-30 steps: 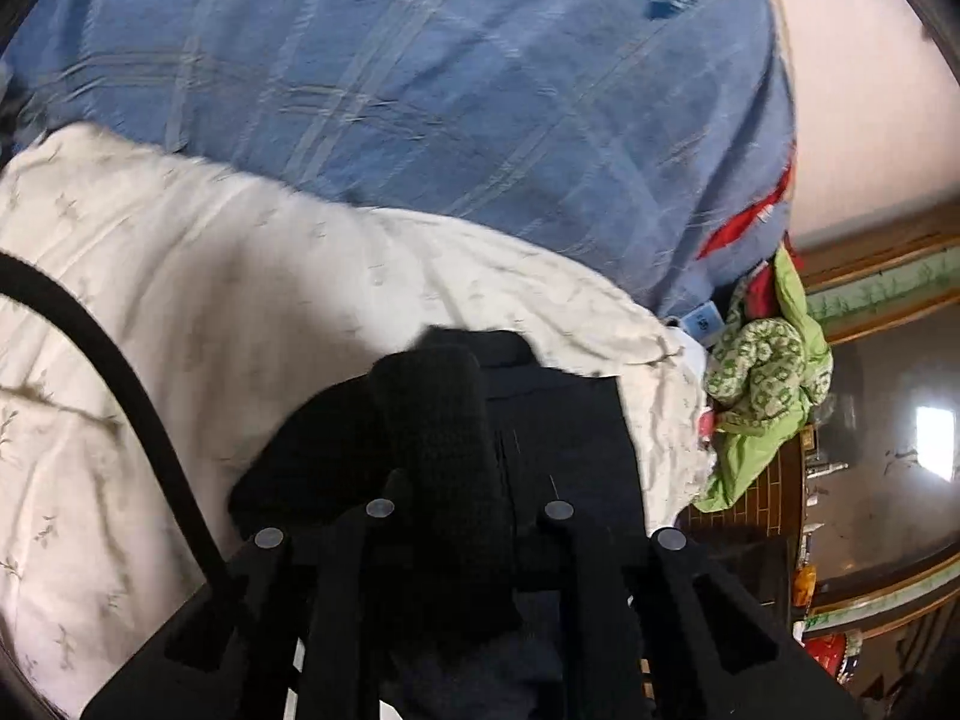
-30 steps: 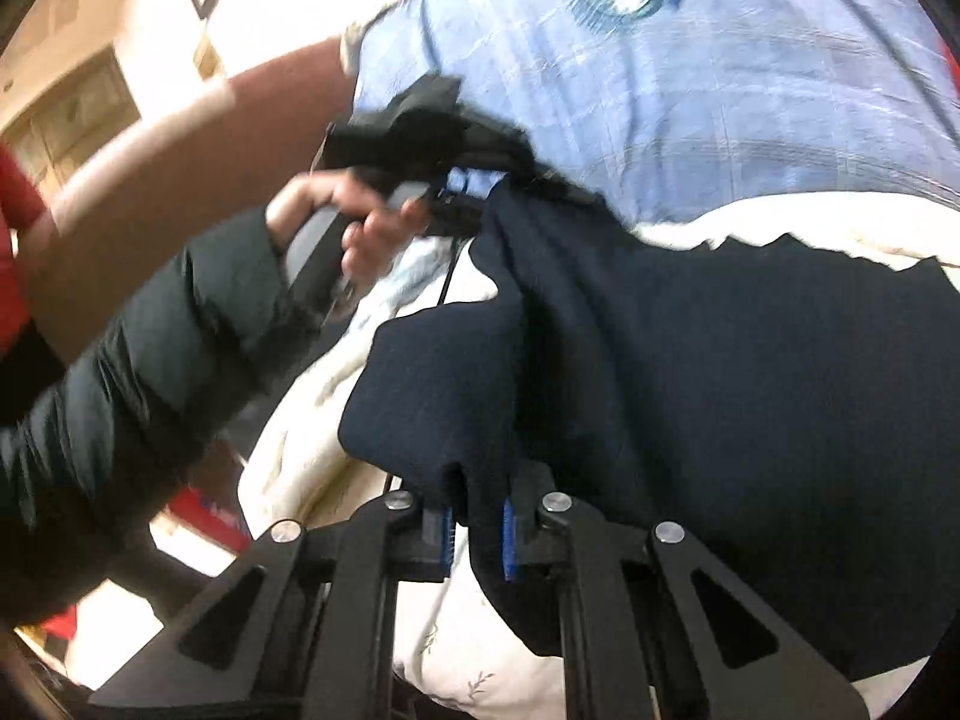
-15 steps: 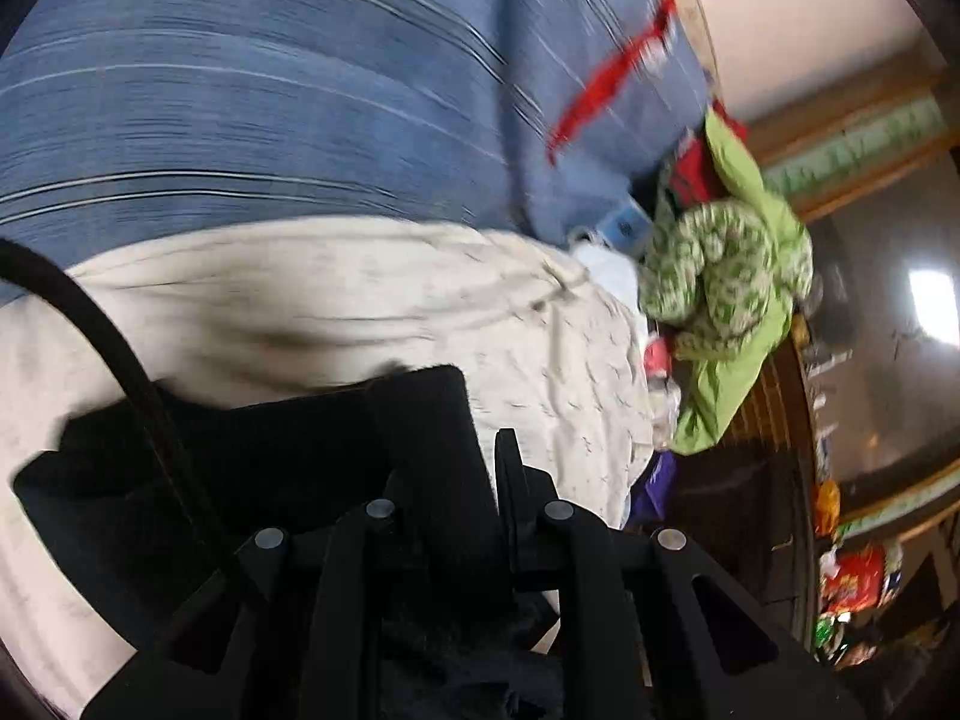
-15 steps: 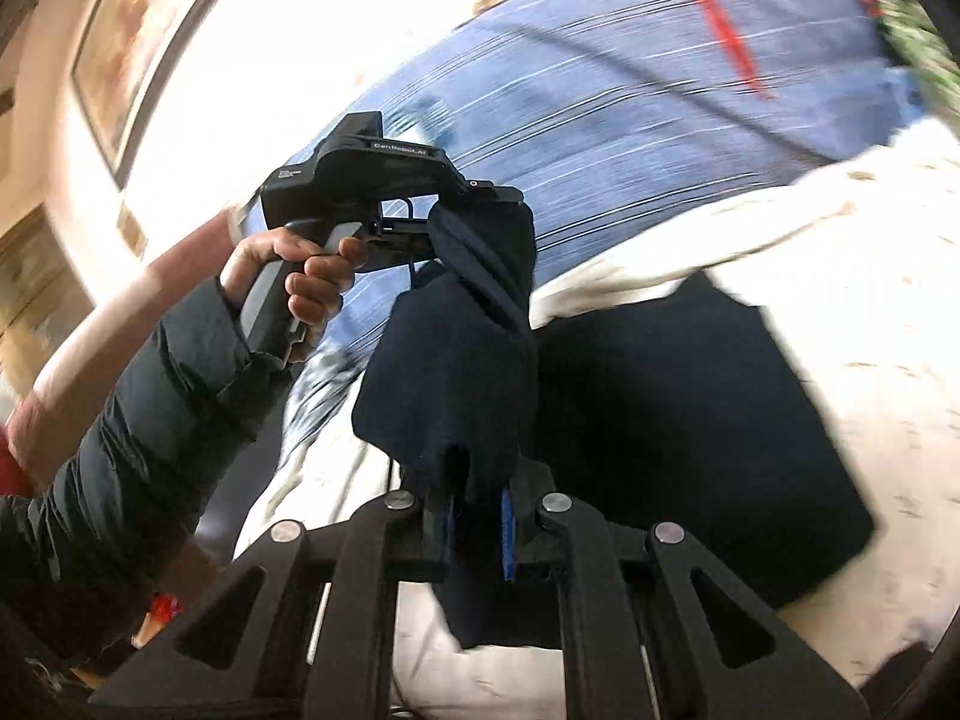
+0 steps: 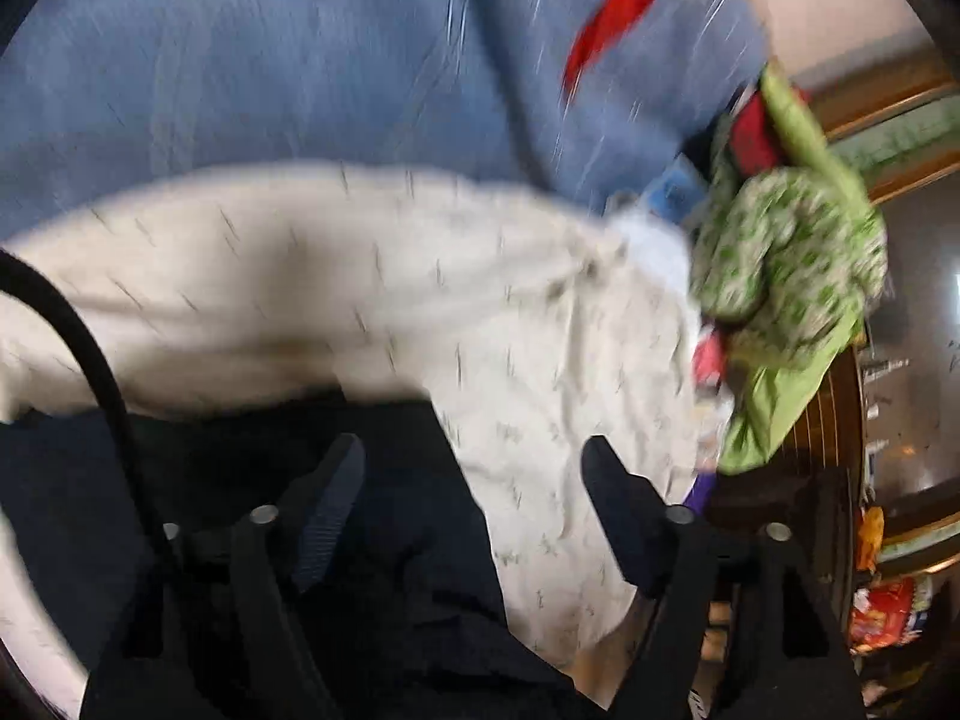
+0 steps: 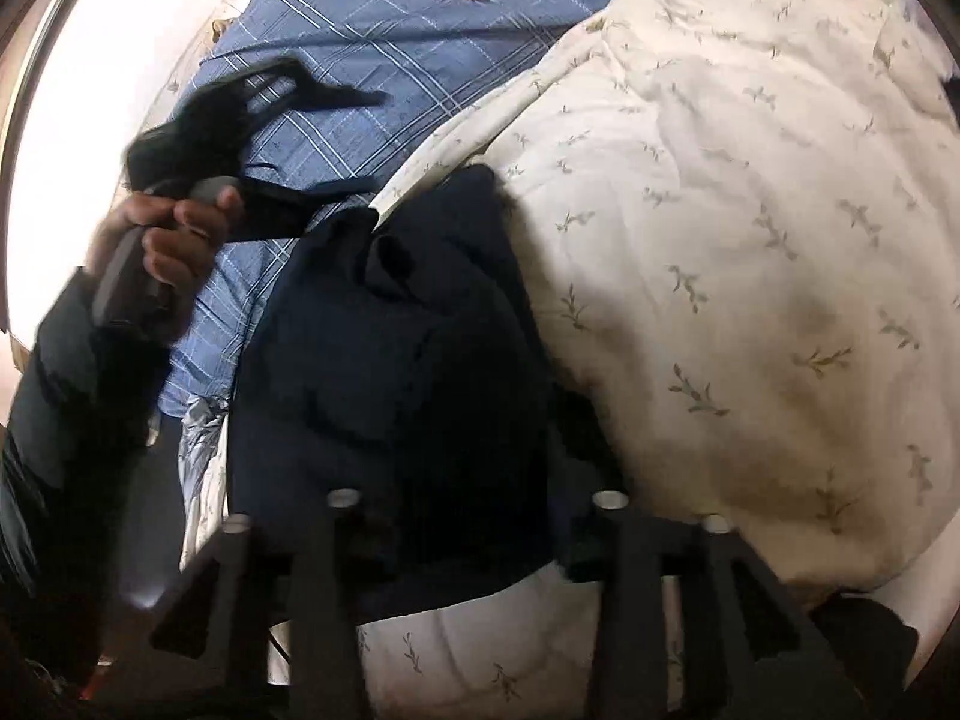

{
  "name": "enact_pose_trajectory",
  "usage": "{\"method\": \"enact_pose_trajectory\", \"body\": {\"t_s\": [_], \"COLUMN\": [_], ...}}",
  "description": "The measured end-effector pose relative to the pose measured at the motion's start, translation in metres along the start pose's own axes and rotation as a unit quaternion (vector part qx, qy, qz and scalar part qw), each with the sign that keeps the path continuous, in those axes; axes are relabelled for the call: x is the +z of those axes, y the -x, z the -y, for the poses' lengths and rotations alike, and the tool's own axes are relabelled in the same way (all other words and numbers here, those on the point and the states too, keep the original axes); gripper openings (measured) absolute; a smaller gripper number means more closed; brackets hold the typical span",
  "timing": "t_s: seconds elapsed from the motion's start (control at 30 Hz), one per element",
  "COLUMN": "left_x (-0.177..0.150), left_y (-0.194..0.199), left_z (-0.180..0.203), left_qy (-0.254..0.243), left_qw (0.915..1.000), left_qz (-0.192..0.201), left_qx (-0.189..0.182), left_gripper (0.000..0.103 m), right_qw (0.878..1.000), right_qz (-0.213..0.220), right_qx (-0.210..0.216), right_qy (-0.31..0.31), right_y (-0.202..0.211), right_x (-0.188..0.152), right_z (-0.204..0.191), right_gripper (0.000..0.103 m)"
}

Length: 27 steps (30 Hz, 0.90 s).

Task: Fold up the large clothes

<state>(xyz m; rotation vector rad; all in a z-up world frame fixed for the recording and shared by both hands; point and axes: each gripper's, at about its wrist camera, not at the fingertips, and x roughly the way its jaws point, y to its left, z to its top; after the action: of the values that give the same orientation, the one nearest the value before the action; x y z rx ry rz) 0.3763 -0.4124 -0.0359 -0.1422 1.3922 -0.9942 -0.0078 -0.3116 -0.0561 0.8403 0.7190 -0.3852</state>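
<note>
A dark navy garment (image 6: 396,348) lies folded in a heap on a cream floral quilt (image 6: 750,252). In the left wrist view the same garment (image 5: 372,570) fills the lower middle under my left gripper (image 5: 474,474), whose fingers stand wide apart and hold nothing. My right gripper (image 6: 474,498) is open too, its fingers spread on either side of the garment's near edge. The left gripper also shows in the right wrist view (image 6: 324,120), held in a hand above the garment's far end, blurred.
A blue plaid sheet (image 5: 288,60) covers the bed beyond the quilt. A green patterned cloth pile (image 5: 786,276) and red items lie at the bed's right edge beside wooden furniture. A black cable (image 5: 102,384) runs down the left.
Both grippers have opened and let go of the navy garment, which has dropped into a folded heap on the quilt. The left gripper has pulled back.
</note>
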Motion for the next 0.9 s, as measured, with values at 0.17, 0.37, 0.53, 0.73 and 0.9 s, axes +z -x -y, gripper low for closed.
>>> {"method": "enact_pose_trajectory", "body": {"t_s": [0.17,0.37,0.53,0.73,0.9], "left_x": [-0.019,-0.092,-0.169,-0.222,-0.227], "left_y": [0.087,0.124,0.134,0.125,0.123], "left_z": [-0.008,-0.057,-0.099,-0.132,-0.144], "left_qy": [-0.022,-0.031,0.036,0.092,0.128], "left_qw": [0.9948,0.9701,0.974,0.9804,0.9799], "left_qz": [0.078,0.119,0.131,0.103,0.102], "left_qx": [0.061,0.209,0.181,0.141,0.115], "left_gripper": [0.093,0.093,0.093,0.093,0.093], "right_qw": [0.999,0.992,0.985,0.972,0.974], "right_qz": [0.042,0.03,-0.095,-0.178,-0.184], "right_qx": [-0.005,0.077,0.097,-0.017,0.054], "right_qy": [0.009,0.092,0.11,0.151,0.121], "right_y": [0.043,0.04,-0.069,-0.165,-0.164], "right_x": [0.011,0.068,0.139,0.164,0.159], "right_z": [-0.002,-0.047,-0.071,-0.091,-0.087], "right_gripper": [0.068,0.079,0.079,0.076,0.006]}}
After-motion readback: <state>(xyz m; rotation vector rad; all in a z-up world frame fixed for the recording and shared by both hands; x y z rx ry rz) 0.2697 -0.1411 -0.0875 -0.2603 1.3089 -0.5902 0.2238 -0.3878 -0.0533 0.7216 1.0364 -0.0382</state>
